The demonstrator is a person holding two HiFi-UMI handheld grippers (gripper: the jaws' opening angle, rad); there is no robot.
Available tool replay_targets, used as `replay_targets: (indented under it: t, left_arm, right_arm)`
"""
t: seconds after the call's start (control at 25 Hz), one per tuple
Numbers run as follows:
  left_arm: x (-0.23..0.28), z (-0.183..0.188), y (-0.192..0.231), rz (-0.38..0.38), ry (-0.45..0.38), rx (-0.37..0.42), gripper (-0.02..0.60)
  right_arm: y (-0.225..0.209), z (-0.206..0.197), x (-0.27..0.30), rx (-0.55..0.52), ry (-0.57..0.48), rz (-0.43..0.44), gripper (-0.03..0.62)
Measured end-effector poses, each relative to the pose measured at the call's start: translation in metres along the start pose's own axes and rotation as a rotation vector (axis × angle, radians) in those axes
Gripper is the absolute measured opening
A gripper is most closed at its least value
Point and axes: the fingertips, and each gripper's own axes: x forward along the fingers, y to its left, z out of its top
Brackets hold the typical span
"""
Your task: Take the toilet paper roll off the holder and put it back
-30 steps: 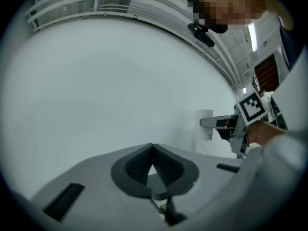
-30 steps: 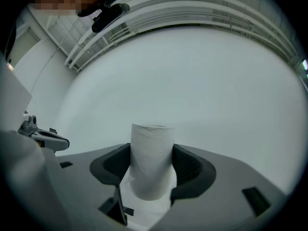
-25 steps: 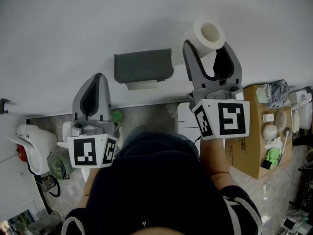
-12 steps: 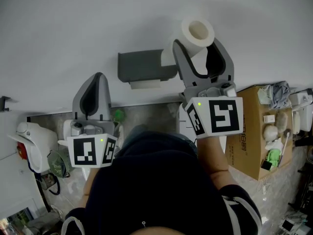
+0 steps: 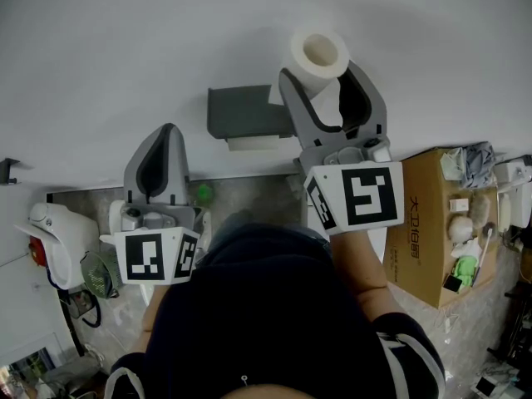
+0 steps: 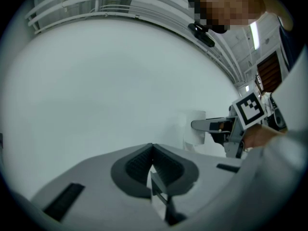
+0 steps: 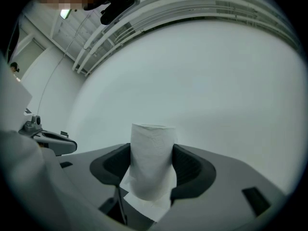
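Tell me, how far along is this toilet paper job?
Done: the toilet paper roll is off the grey holder on the wall. In hand: the right gripper has its fingers clamped on the roll, just right of the holder. Left: putting it back on the holder and letting go. The left gripper hangs lower, shut and empty.

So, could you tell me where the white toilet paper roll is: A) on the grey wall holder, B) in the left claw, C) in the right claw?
C: the right claw is shut on the white toilet paper roll, while the left claw is shut and empty.
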Motion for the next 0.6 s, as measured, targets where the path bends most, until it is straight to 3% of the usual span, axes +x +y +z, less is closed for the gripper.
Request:
replay_targets:
  t: [0.6]
  left_arm:
    - [-0.005,0.001,0.004,0.002,0.004,0.000,0.002]
  right_arm:
    - [0.033,-0.012,0.014,-0.007,0.017,0.060,0.279]
